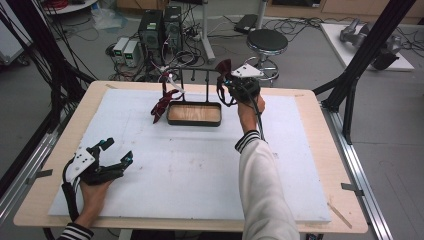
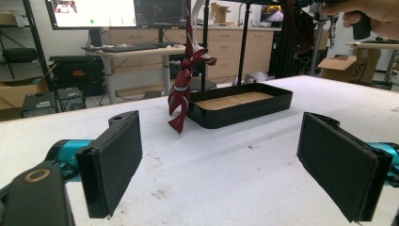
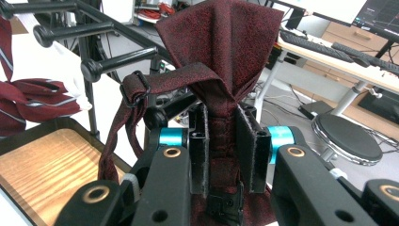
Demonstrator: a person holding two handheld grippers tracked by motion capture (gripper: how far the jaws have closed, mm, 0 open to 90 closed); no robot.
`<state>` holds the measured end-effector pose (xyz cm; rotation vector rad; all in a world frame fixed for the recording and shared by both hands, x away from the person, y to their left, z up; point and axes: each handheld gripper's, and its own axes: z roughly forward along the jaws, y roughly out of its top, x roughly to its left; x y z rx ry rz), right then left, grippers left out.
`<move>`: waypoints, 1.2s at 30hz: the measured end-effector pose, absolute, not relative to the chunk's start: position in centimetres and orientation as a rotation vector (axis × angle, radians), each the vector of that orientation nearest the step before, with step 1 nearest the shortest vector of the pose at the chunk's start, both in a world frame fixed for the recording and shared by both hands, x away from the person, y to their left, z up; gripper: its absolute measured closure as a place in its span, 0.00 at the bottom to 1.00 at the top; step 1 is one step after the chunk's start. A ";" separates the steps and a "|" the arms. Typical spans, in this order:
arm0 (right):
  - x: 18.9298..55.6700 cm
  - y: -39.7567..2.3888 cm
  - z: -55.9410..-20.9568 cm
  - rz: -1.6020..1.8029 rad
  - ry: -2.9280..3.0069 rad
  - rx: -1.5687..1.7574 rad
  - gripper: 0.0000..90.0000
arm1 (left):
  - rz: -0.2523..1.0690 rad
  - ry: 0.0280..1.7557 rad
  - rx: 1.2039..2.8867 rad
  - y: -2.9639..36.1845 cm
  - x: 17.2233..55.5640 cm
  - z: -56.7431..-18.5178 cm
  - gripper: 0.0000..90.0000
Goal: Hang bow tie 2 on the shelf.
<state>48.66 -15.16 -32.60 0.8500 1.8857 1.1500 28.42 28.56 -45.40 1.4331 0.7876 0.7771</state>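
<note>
Done: a striped tie [image 1: 161, 106] already hangs on the rack [image 1: 192, 75].
In hand: your right gripper [image 1: 226, 75] clamps the dark red tie [image 3: 221, 56] beside the rack's pegs.
Left: hanging it; your left gripper [image 1: 116, 151] rests on the counter [image 1: 200, 170], jaws apart, empty.

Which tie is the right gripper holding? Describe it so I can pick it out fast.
Start at the black tray with the wooden floor at the table's far side. Above its right end, by the rack, the right gripper is shut on the plain dark red tie. The other tie, hanging at the tray's left, has pale stripes.
</note>
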 end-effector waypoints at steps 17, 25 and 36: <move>49.0 -15.2 -33.0 1.138 1.892 0.858 0.85 | 0.776 0.788 1.429 28.6 28.4 -45.4 0.16; 48.6 -15.4 -32.5 1.136 1.887 0.840 0.85 | 0.776 0.787 1.432 28.5 28.4 -45.4 0.17; 48.4 -15.4 -31.6 1.130 1.863 0.817 0.85 | 0.777 0.787 1.428 28.5 28.4 -45.4 0.16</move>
